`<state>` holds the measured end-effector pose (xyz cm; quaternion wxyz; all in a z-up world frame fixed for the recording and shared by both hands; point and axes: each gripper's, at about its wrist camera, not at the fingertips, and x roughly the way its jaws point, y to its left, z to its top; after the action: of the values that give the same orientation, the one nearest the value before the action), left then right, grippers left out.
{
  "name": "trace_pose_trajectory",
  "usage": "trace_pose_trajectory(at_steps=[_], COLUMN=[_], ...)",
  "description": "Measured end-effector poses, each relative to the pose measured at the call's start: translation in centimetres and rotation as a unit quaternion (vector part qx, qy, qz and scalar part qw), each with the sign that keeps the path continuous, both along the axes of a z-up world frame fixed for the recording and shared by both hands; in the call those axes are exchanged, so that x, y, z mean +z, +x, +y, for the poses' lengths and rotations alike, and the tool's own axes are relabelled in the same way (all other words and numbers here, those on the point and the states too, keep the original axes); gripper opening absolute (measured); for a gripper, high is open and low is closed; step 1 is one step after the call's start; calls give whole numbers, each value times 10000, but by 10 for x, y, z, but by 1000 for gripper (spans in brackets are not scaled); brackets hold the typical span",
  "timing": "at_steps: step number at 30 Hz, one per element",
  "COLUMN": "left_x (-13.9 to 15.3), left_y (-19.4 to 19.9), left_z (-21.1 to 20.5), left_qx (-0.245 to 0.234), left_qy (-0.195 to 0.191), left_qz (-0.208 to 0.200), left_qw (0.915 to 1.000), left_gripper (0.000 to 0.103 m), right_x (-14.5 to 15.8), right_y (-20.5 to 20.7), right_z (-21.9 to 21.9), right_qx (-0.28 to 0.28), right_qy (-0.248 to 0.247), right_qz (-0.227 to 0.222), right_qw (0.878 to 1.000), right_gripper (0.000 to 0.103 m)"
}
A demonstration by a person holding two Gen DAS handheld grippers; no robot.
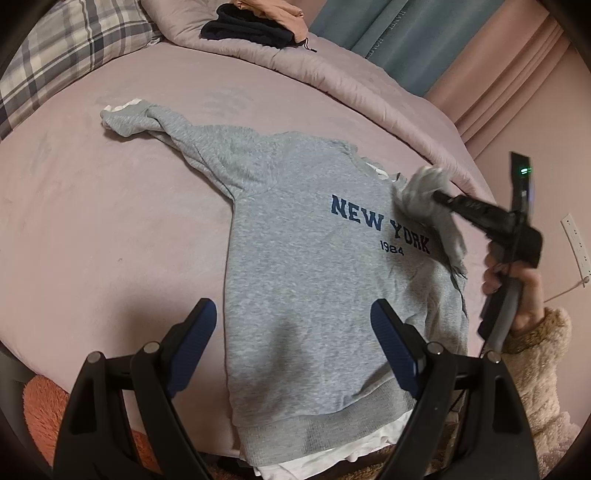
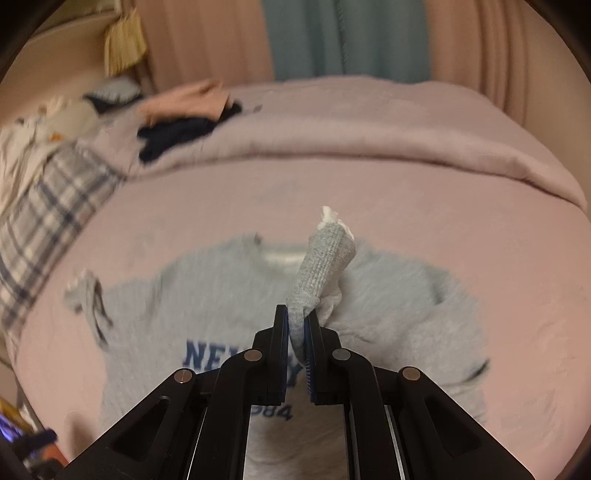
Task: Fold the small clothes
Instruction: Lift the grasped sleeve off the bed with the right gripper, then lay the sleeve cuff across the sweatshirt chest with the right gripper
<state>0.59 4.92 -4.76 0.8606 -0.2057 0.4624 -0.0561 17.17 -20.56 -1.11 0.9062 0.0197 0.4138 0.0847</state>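
Observation:
A small grey sweatshirt (image 1: 314,266) printed "NEW YORK 1984" lies face up on the pink bed, hem toward me. Its left sleeve (image 1: 147,122) stretches out to the far left. My left gripper (image 1: 293,325) is open and empty, hovering above the hem area. My right gripper (image 2: 298,325) is shut on the cuff of the right sleeve (image 2: 321,262) and holds it lifted over the chest of the sweatshirt (image 2: 240,314); it also shows in the left wrist view (image 1: 439,195) at the right, above the print.
A folded pink quilt (image 1: 332,70) runs along the far side of the bed, with dark and peach clothes (image 1: 255,26) piled on it. A plaid pillow (image 1: 62,55) lies at the far left. Curtains (image 2: 347,37) hang behind the bed.

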Motion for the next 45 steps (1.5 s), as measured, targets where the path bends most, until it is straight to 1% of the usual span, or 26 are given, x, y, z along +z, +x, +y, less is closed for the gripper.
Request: trace_pose_trajectory(at_steps=[3, 11, 19, 22, 33, 45], left_x=[-2, -6, -8, -8, -10, -9], left_y=[1, 3, 3, 3, 3, 4], left_z=[1, 2, 1, 2, -2, -7], left_qx=[31, 48, 8, 18, 10, -15], left_qy=[-11, -43, -72, -87, -85, -55], left_qz=[48, 138, 185, 199, 275, 305], left_qw=[10000, 9999, 9998, 9998, 9996, 9995], left_gripper=[85, 85, 85, 85, 85, 85], right_x=[-15, -41, -61, -69, -76, -76], right_y=[1, -4, -3, -4, -4, -3], right_z=[9, 34, 44, 48, 53, 47], right_qx=[101, 421, 512, 537, 519, 499], right_qy=[-50, -305, -354, -449, -608, -516], right_qz=[244, 601, 941, 1037, 1061, 1099], right_qw=[9996, 9968, 9936, 9921, 9911, 9914], right_gripper=[9, 9, 9, 9, 9, 9])
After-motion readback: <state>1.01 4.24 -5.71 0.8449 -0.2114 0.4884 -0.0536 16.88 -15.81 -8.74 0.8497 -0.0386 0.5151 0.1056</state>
